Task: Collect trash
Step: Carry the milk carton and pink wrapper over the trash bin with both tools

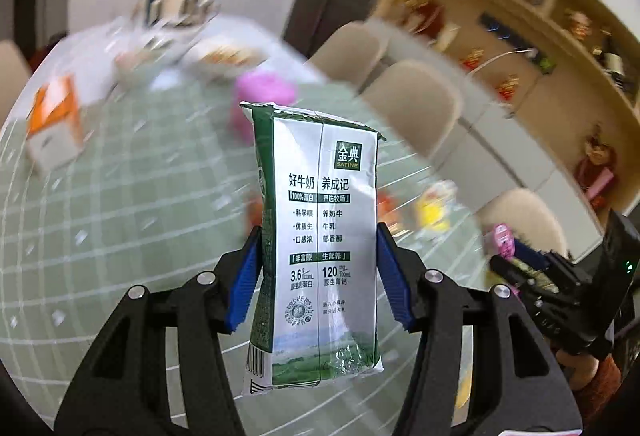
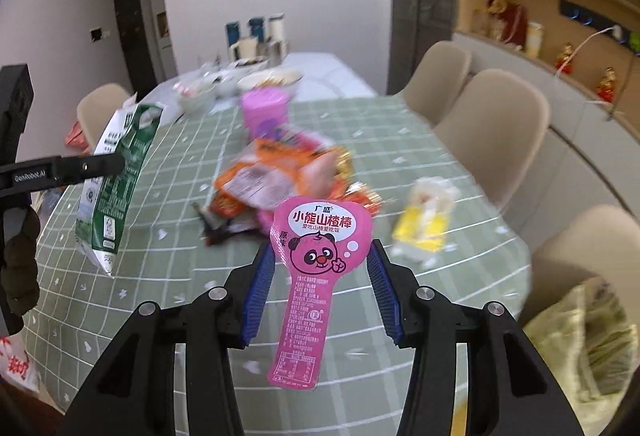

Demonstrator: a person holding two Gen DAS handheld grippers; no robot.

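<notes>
Above green checked tablecloth: left gripper clamping squashed milk carton upright, off table. Right gripper, at 3 o'clock, pinching pink snack wrapper. Wrapper pile lying at 12 o'clock.

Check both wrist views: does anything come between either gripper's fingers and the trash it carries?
Nothing visible does. The left gripper clamps the crushed milk carton directly between its blue pads; the right gripper likewise holds the pink snack wrapper.
</notes>
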